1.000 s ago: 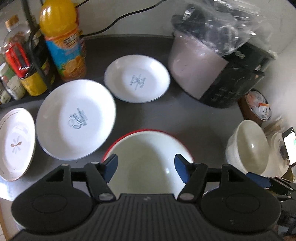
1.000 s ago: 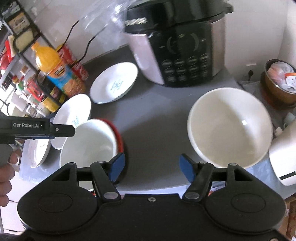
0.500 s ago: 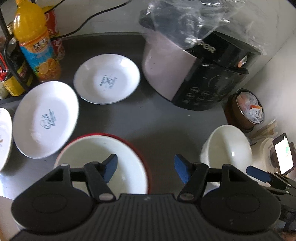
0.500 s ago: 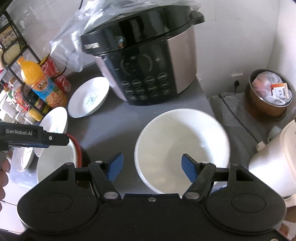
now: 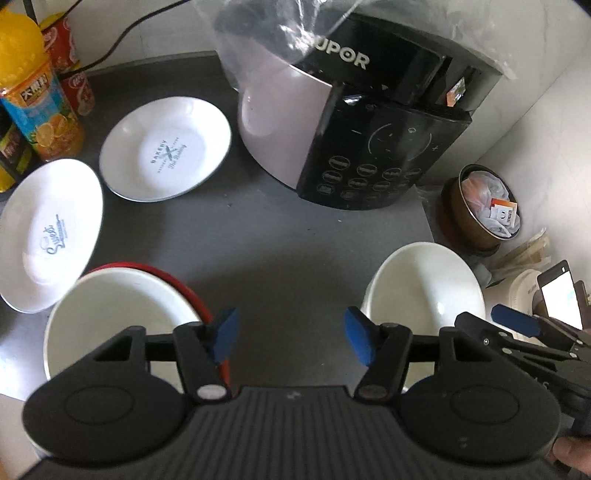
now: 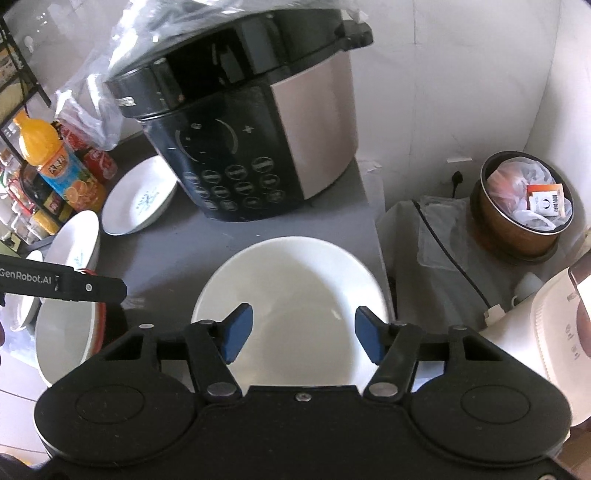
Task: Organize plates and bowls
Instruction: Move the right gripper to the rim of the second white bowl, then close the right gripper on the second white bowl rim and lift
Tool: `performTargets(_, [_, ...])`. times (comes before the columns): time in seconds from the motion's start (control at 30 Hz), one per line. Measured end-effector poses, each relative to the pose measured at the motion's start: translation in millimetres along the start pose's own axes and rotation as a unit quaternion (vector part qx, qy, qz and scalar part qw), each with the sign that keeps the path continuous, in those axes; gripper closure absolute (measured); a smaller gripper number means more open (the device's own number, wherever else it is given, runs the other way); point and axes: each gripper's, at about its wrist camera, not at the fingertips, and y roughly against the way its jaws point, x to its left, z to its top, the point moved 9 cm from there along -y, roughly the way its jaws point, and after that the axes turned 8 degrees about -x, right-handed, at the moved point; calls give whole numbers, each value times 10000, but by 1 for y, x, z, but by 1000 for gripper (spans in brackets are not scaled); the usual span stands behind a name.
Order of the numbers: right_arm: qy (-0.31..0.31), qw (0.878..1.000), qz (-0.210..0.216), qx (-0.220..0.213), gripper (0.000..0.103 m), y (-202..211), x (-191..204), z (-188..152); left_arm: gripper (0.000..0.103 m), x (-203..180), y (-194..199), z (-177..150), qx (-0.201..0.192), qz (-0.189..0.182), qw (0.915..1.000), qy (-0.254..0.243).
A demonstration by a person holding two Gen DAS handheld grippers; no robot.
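Right wrist view: white bowl on the grey counter, directly under the right gripper, whose blue pads stand apart above the bowl's inside, touching nothing; jaws have just been closing somewhat, empty. Red-rimmed bowl at the counter's near left, below the left gripper; the left pad overlaps the red rim in the left wrist view, contact not discernible; the jaws, likewise just narrowed, are parted over bare counter between the two bowls and grip nothing. Behind the red-rimmed bowl, "Sweets" plate, tilted, its lower edge just beside the bowl. "Bakery" plate flat further back, near the cooker. Cooker black-fronted, draped with clear plastic bag. Juice bottle and red cans at far left. Brown tub of packets right of the counter, near the wall. White appliance at right edge.
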Motion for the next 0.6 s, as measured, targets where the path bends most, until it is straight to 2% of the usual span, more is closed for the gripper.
performTargets(0.1, [70,10000,-1,42,50,-7,-8,3,46,-4,-9,-1,-2,92,9999,44])
performTargets(0.17, [103,9999,-4,46,51,-9,-12,5,54,-8,-17,-3,73,136,9997,165])
performTargets(0.23, [152,9999,-21,74,57,-14,-18,7,58,-12,-25,-5,158,99,9993,333])
performTargets(0.37, [184,9996,-78,187,60,-21,-28,6,66,-22,-33,-10,270,7,9988,412])
performTargets(0.4, [189,9995,-63,254,68,-24,-29,5,68,-24,-35,-11,275,-6,9987,432])
performTargets(0.43, [203,9993,-81,319,71,-26,-31,3,71,-26,-37,-12,278,-11,9986,443])
performTargets(0.6, [333,9981,-137,509,75,-36,-35,-5,81,-36,-51,-22,417,-52,9977,539])
